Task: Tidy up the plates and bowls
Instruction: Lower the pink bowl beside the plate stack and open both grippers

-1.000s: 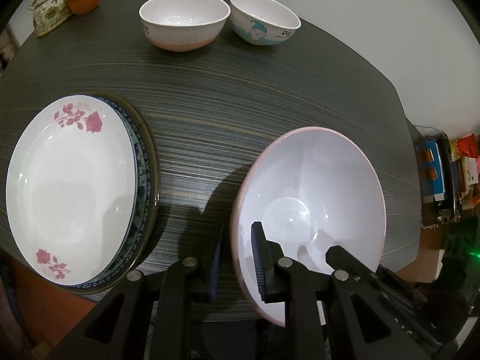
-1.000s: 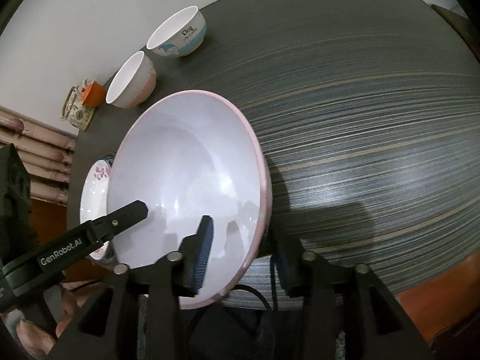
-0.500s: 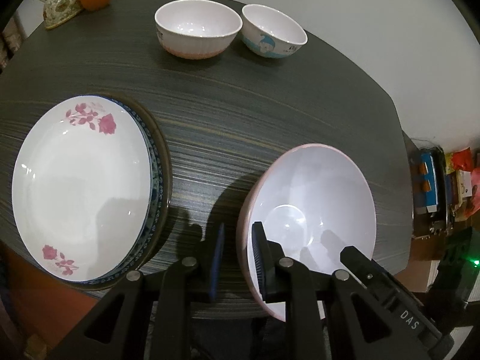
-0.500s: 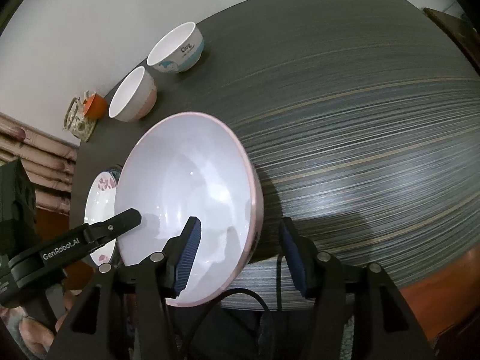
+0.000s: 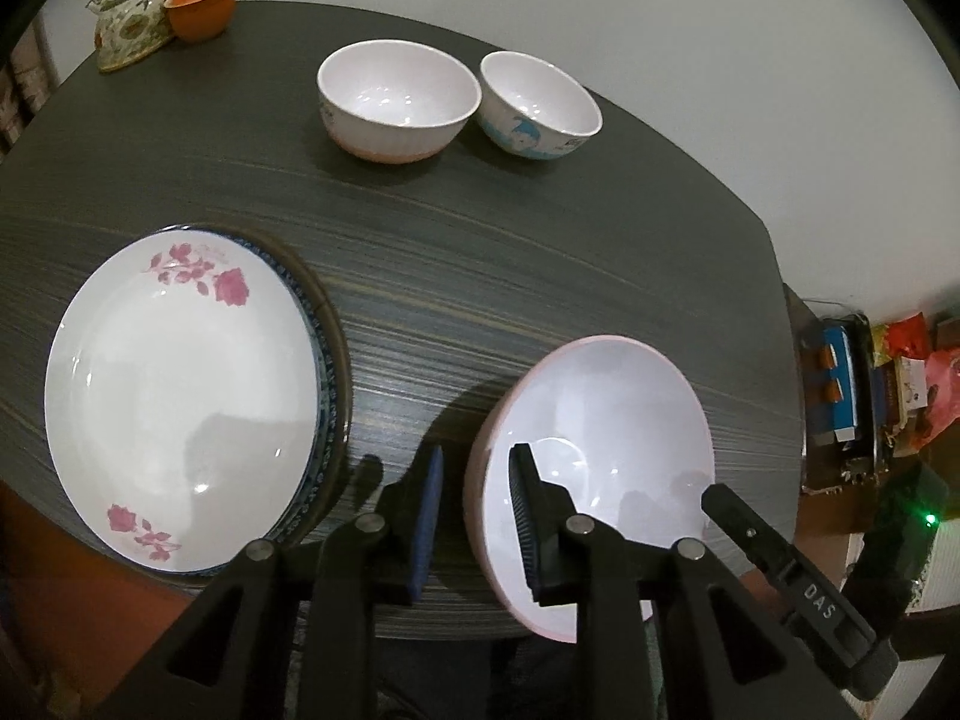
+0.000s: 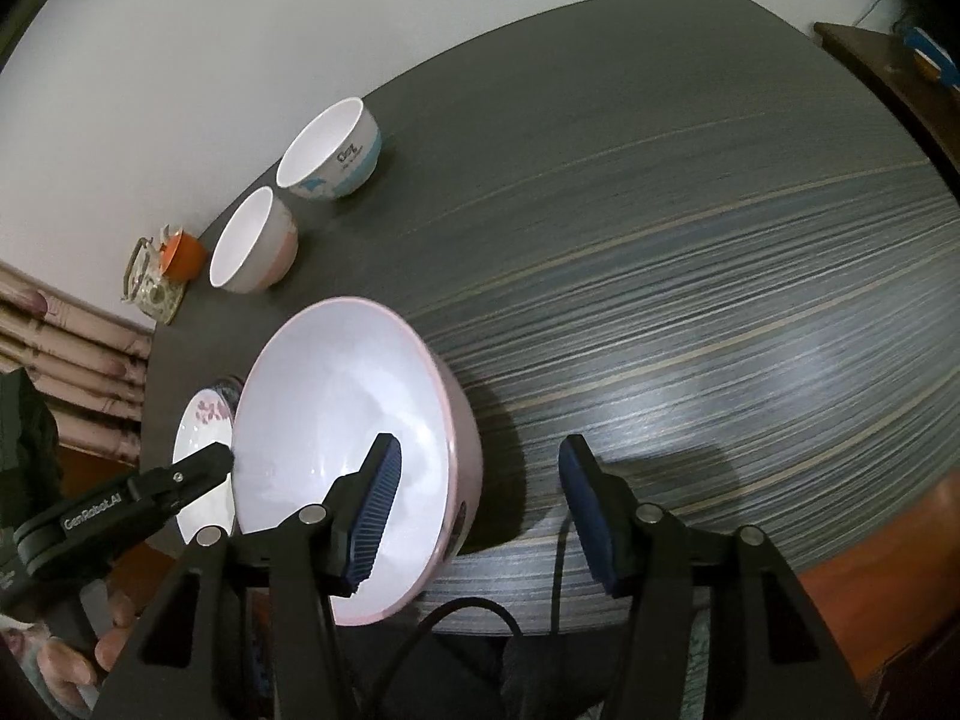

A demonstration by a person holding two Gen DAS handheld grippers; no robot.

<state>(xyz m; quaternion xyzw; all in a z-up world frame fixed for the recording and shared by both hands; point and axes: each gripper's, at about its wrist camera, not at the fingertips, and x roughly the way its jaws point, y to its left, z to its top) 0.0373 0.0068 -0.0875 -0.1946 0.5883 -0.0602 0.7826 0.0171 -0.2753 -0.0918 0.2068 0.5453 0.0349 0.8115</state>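
Observation:
A large pink bowl (image 5: 600, 420) with a white inside stands on the dark table (image 5: 480, 252) near its front edge. My left gripper (image 5: 476, 462) straddles the bowl's left rim. Its jaws are opening, and both pads stand a little off the wall. My right gripper (image 6: 480, 444) is open wide around the bowl's (image 6: 336, 420) right wall, one finger inside and one outside, neither touching it. A white rose-patterned plate (image 5: 180, 396) tops a stack at the left. Two small bowls, one pink-based (image 5: 396, 102) and one blue (image 5: 540, 108), stand at the back.
A patterned teapot (image 5: 132, 24) and an orange cup (image 5: 201, 6) sit at the table's far left corner. Cluttered shelves (image 5: 870, 384) stand beyond the right edge. A hand (image 6: 78, 654) holds the left gripper's handle. The table's right half (image 6: 720, 300) bears nothing.
Both grippers have let go of the pink bowl's rim, the right jaws spreading wide and the left ones slightly. Both have risen and drawn back, so the bowl looks smaller and lower.

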